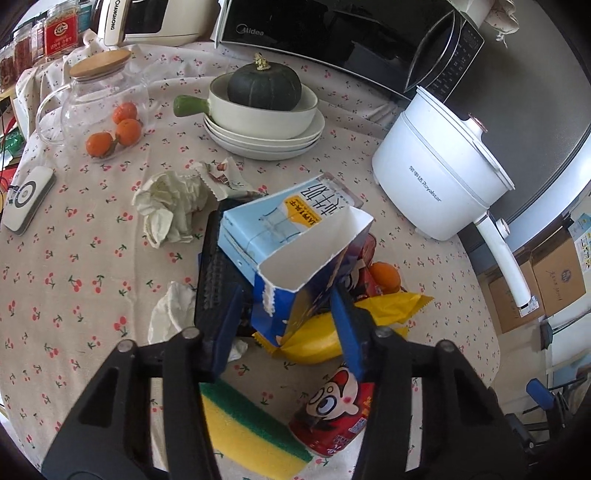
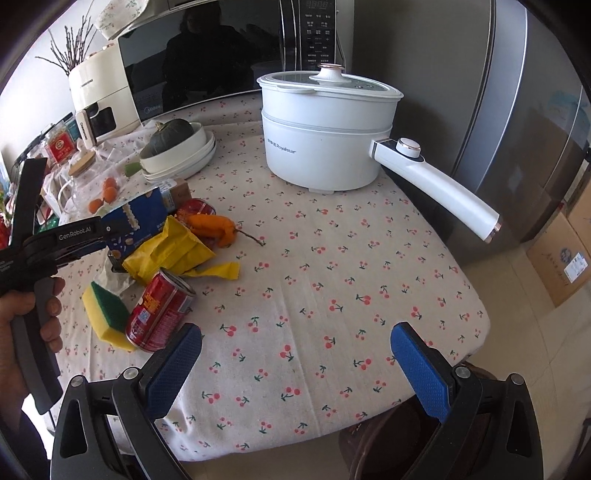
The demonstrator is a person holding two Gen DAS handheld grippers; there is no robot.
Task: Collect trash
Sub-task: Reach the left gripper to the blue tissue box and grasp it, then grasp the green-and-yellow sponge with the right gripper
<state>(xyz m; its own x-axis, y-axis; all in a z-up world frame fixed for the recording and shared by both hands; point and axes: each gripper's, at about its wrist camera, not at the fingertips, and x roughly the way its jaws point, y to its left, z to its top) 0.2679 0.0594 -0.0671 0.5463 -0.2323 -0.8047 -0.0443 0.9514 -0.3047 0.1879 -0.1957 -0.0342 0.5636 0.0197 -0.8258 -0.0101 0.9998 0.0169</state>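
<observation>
Lying on the table: one can (image 1: pixel 332 413), one sponge (image 1: pixel 251 432), two crumpled tissues (image 1: pixel 170 206).

"Midea" stands on the black microwave (image 1: pixel 332 40), low on its door at the left. "Royalstar", after some Chinese characters, is printed in grey on the side of the white electric pot (image 1: pixel 439 177). "CHANGHONG" runs down the handle of the cream appliance (image 1: pixel 114 22). "GenRobot.AI" is written on the black body of the left gripper (image 2: pixel 122 229). The blue milk carton (image 1: pixel 291 225) carries large Chinese characters and a yellow label too small to read.
</observation>
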